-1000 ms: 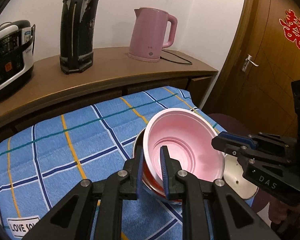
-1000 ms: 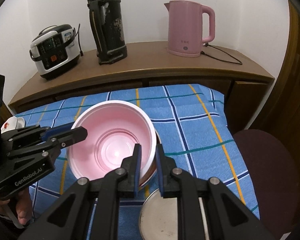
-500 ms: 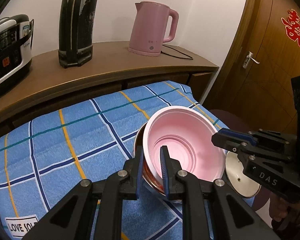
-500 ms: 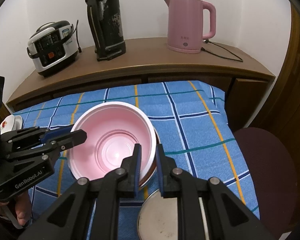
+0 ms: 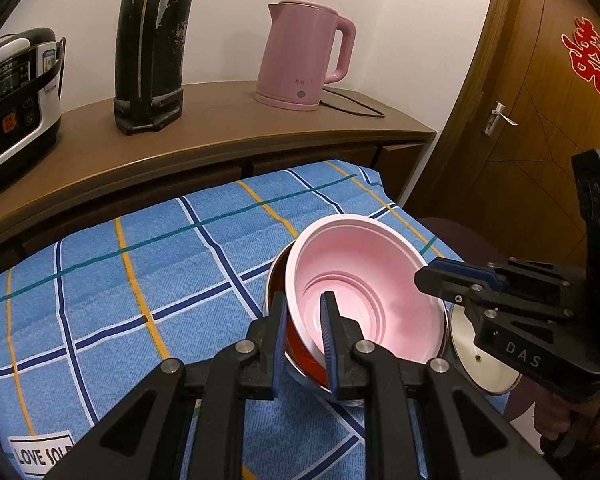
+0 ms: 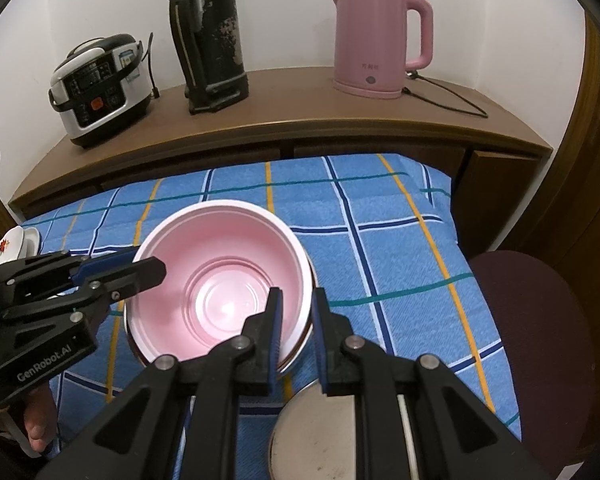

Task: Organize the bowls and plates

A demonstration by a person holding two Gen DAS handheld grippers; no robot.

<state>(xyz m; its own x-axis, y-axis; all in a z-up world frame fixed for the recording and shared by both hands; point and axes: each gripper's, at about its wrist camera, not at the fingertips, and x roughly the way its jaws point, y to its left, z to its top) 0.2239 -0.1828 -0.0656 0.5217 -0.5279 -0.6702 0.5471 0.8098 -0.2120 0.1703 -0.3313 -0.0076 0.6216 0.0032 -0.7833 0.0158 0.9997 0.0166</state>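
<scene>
A pink bowl (image 5: 376, 276) (image 6: 224, 272) sits nested in a red-lined metal bowl (image 5: 300, 344) on the blue checked cloth (image 5: 140, 264). My left gripper (image 5: 304, 320) is shut on the pink bowl's near rim, one finger inside and one outside. My right gripper (image 6: 296, 320) is shut on the opposite rim of the same bowl, and shows from the side in the left wrist view (image 5: 452, 276). The left gripper shows at the left of the right wrist view (image 6: 140, 268). A round steel plate (image 6: 316, 432) (image 5: 480, 360) lies on the cloth beside the bowls.
A wooden sideboard (image 6: 300, 120) behind the cloth carries a rice cooker (image 6: 100, 84), a black thermos (image 6: 212, 36) and a pink kettle (image 6: 376, 36). A flowered white dish (image 6: 12, 244) sits at the far left. A dark red stool (image 6: 540, 320) stands right, near a wooden door (image 5: 540, 100).
Both grippers keep their hold on the pink bowl. Both views have shifted slightly. The bowl sits a little lower against the red-lined bowl.
</scene>
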